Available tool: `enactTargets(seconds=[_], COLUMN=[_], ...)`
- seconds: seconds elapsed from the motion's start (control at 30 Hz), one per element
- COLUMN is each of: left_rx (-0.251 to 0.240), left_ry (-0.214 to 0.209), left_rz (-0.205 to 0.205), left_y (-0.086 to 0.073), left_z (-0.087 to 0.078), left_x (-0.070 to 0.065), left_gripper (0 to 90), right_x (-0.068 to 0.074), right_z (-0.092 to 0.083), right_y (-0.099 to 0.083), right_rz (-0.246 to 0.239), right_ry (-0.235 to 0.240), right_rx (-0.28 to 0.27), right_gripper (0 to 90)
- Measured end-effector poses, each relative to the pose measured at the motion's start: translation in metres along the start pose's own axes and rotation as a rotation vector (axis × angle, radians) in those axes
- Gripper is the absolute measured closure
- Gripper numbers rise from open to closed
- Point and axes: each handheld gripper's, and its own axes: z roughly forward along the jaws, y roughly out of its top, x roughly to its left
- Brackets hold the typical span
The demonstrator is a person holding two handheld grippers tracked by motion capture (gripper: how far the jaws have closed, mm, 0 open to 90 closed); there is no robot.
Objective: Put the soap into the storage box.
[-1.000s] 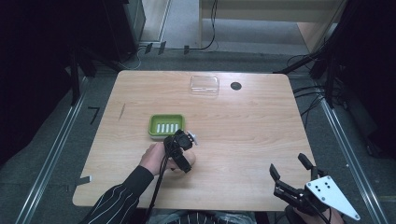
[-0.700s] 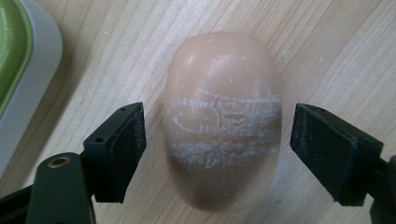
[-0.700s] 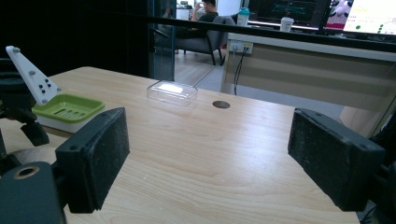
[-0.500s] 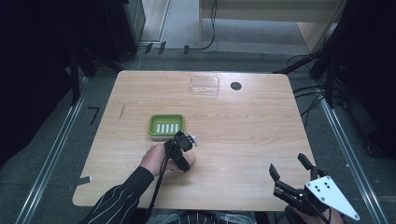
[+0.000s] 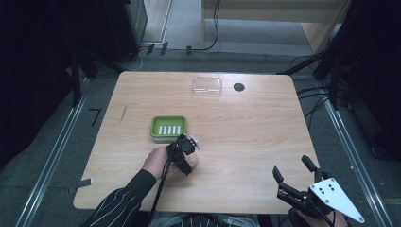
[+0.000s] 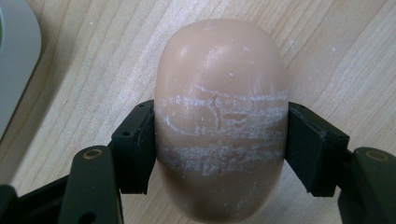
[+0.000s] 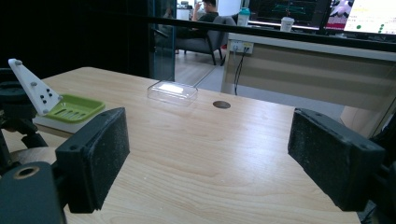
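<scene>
Left tool (image 6: 219, 140) has just been closing and is now clamped on the soap (image 6: 220, 116): both pads are seen pressed flat against its long sides in the left gripper view. The soap is lying on the worktop (image 5: 246, 123), its long axis running along the tool's own line, 6 to 12 in that view, so it is gripped across the short width.

Key relation: the green dish (image 5: 169, 127) is just beside the left tool (image 5: 185, 147), at about 11 o'clock from it in the high view, near but apart. In the left gripper view, an edge of something pale that is likely the dish is caught at the far left. A short lift and carry toward 11 is judged to be the next move; the left hand (image 5: 158, 163) is by far the nearer one.

Right tool (image 5: 297, 176) is held off the worktop's near right corner, jaws wide apart, nothing between them.

View differences: the soap and the pad contact are given by the left gripper view; in the high view the soap is hidden under hand and tool. The clear lid (image 7: 173, 92) and the round hole (image 7: 221, 104) near the far edge are given level-on by the right gripper view, with the dish at its 9 o'clock.
</scene>
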Motion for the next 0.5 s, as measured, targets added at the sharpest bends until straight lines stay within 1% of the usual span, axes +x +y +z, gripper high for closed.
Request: enactTargets(seconds=[0.17, 0.3, 0.33, 0.5], left_rx=[-0.003, 0.003, -0.006, -0.007], left_ry=[0.000, -0.001, 0.001, 0.003], left_rz=[0.005, 0.024, 0.024, 0.032], left_y=[-0.0010, -0.0006, -0.0010, -0.0011], left_z=[-0.0004, -0.0010, -0.0003, -0.0014], left_x=[-0.0005, -0.0009, -0.0011, -0.0017], left_gripper=[33.3, 33.4, 33.4, 33.4], right_x=[-0.0001, 0.0001, 0.0001, -0.0004], right_z=[-0.0003, -0.0001, 0.0000, -0.0007], right_y=[0.0001, 0.0002, 0.0002, 0.0000], right_rz=[-0.002, -0.004, -0.006, -0.003], right_ry=[-0.002, -0.001, -0.001, -0.001], right_rx=[-0.003, -0.003, -0.002, -0.006], right_gripper=[13.2, 13.3, 13.2, 13.2])
